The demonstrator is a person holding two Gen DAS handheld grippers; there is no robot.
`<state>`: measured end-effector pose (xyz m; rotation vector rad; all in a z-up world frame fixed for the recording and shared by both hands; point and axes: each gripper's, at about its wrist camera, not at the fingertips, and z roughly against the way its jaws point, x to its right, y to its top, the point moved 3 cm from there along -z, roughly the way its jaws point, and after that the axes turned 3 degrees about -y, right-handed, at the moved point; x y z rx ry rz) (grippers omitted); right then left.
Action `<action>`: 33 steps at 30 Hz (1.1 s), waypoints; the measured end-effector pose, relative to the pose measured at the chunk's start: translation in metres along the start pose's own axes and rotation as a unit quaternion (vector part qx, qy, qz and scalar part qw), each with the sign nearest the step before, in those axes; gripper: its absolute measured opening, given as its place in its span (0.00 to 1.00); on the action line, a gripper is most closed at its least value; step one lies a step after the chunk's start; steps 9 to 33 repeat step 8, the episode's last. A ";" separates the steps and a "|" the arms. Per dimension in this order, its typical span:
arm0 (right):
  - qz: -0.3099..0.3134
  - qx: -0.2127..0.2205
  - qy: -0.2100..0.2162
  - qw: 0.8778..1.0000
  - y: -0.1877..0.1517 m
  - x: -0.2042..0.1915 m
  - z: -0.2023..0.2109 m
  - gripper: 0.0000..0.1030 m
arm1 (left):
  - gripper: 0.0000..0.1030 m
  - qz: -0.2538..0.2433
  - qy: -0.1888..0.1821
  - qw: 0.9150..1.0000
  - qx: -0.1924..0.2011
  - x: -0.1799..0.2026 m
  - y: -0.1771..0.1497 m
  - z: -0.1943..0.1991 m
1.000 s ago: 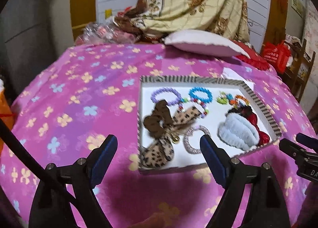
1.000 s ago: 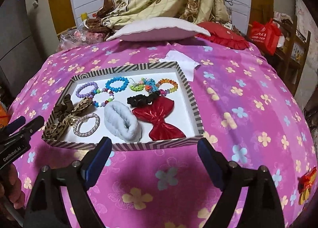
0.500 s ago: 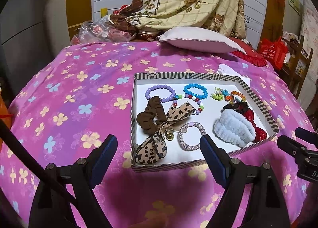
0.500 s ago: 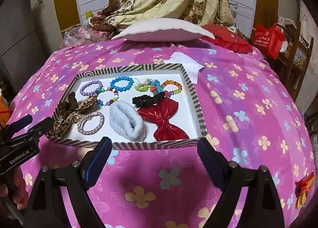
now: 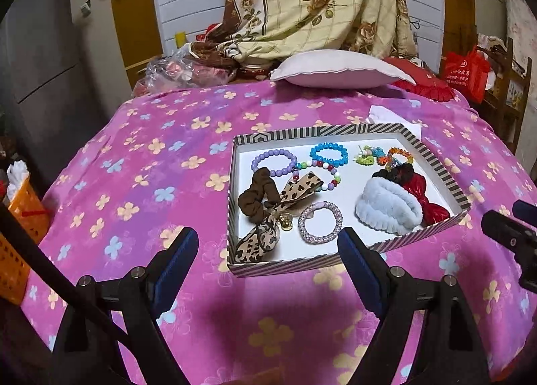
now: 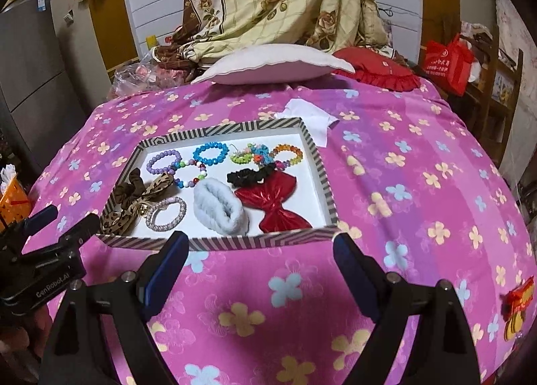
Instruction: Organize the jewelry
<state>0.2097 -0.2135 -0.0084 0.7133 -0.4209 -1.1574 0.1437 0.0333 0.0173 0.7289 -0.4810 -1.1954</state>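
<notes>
Hanging spread wide, empty, left gripper [image 5: 268, 250] had box [image 5: 433, 163] at 12 o'clock; right gripper [image 6: 258, 252] too, equally near; bracelets inside

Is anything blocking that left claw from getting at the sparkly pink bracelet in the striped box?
Only the striped box's near wall lies between the open left claw and the sparkly pink bracelet. Above the bracelet nothing covers it; the leopard bow lies beside it.

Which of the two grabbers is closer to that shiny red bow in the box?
Right. The right gripper hovers open at the box's near edge just below the red bow; the left gripper sits toward the leopard-bow end, farther off.
</notes>
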 end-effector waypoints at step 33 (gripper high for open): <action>0.004 -0.017 -0.004 1.000 -0.011 0.000 -0.011 0.88 | 0.74 0.024 -0.020 1.000 -0.003 -0.004 -0.002 0.000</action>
